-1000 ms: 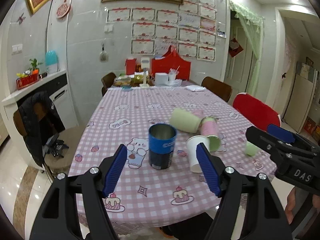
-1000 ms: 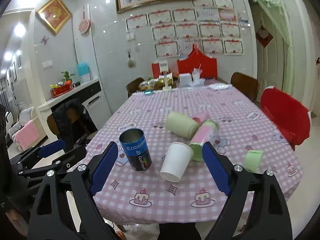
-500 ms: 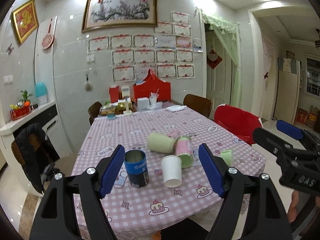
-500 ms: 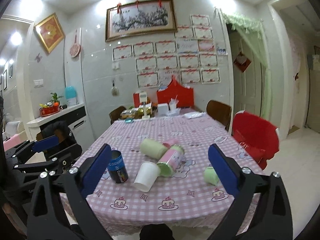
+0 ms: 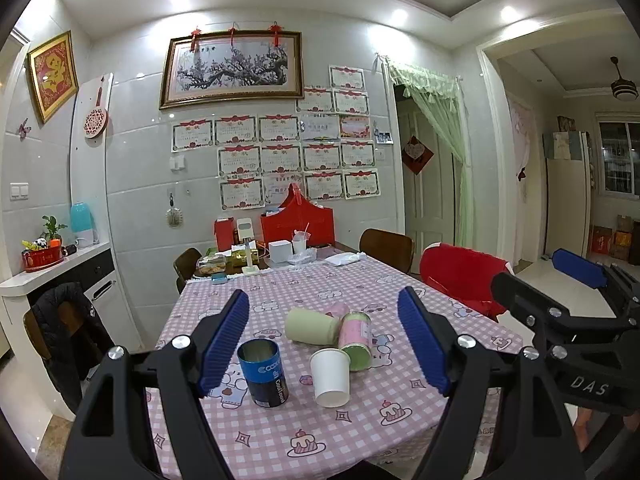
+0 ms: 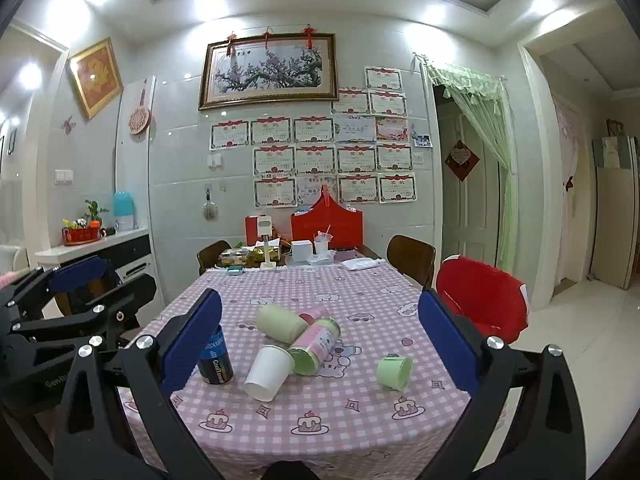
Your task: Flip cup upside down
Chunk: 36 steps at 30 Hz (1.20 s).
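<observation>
A blue cup (image 5: 262,372) stands upright, mouth up, near the front of the pink checked table (image 5: 320,440). It also shows in the right wrist view (image 6: 214,360). A white paper cup (image 5: 331,376) stands upside down beside it (image 6: 266,372). A pale green cup (image 5: 312,326) and a pink cup (image 5: 354,340) lie on their sides behind. A small green cup (image 6: 394,372) lies to the right. My left gripper (image 5: 324,340) and my right gripper (image 6: 320,344) are both open and empty, well back from the table.
A red chair (image 6: 480,300) and a brown chair (image 6: 412,256) stand at the table's right. A chair with a black jacket (image 5: 64,332) is at the left. Boxes and a red basket (image 5: 298,224) crowd the far end.
Both grippers have pulled back and up from the table, so the cups look smaller and farther. The cups have not moved. Both grippers stay open.
</observation>
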{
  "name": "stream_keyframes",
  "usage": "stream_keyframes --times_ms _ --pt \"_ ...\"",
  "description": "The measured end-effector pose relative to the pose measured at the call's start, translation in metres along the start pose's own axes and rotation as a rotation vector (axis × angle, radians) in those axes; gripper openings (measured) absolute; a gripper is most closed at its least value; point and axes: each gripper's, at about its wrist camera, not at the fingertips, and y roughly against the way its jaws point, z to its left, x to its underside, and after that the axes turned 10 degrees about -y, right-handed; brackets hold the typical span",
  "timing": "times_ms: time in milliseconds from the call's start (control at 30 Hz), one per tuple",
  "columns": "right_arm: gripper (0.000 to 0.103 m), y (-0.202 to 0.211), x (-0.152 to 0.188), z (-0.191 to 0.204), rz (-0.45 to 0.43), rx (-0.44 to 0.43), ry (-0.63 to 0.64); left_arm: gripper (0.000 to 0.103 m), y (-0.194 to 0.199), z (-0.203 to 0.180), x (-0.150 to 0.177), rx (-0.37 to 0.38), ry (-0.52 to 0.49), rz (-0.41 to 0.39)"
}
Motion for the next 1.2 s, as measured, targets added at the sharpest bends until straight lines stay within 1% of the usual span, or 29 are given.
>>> stream_keyframes --times_ms 167,300,433,1033,1200 --pt "0.095 0.0031 0.0015 0.0018 -0.02 0.015 0.005 0.076 0.0044 -0.0017 0.0014 -0.027 -0.013 -0.027" --pt "0.095 0.007 0.0025 0.0021 -0.035 0.024 0.01 0.076 0.0059 -0.0018 0.0023 -0.034 -0.012 -0.049" --pt "0.095 0.007 0.003 0.0022 -0.046 0.037 0.016 0.076 0.0066 -0.004 0.0032 -0.065 -0.027 -0.063" --pt "0.095 0.0039 0.0045 0.0053 -0.05 0.05 0.02 0.076 0.0033 0.0028 0.0043 -0.057 -0.013 -0.063" --pt "0.095 0.0037 0.0043 0.0055 -0.048 0.05 0.02 0.076 0.0032 0.0049 0.0052 -0.069 -0.021 -0.064"
